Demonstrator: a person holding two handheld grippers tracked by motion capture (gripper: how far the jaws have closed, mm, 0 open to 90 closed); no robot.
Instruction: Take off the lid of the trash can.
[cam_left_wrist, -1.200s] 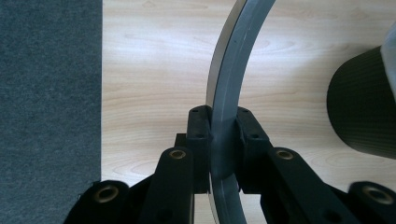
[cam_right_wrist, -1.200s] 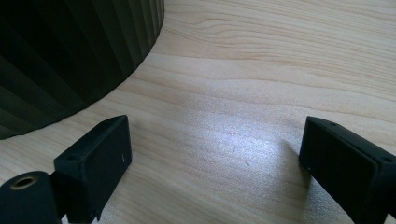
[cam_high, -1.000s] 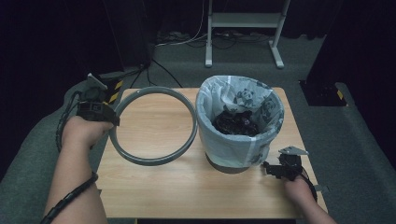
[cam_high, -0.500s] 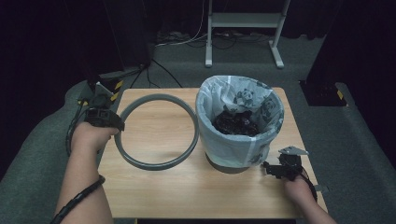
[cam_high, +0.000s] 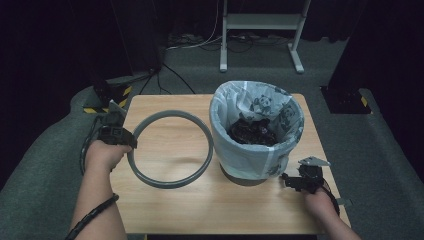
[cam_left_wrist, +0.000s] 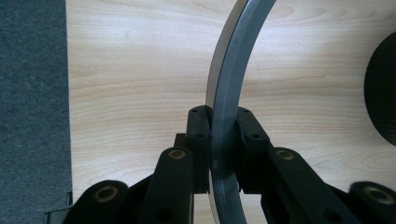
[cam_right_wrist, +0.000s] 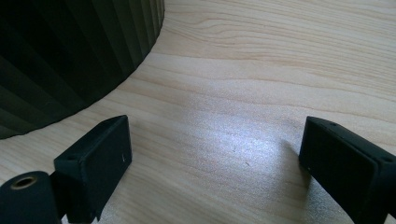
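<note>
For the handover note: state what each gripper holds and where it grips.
The left gripper is clamped on the grey ring across its band, at the ring's left side. The right gripper is open, holding nothing.

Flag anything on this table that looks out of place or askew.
The grey ring is off the bin: the left gripper clamps it at its left edge, beside the bin on the wooden table. The panda-print liner sits crumpled and uneven over the bin's rim with nothing holding it down. Nothing looks spilled or broken.
</note>
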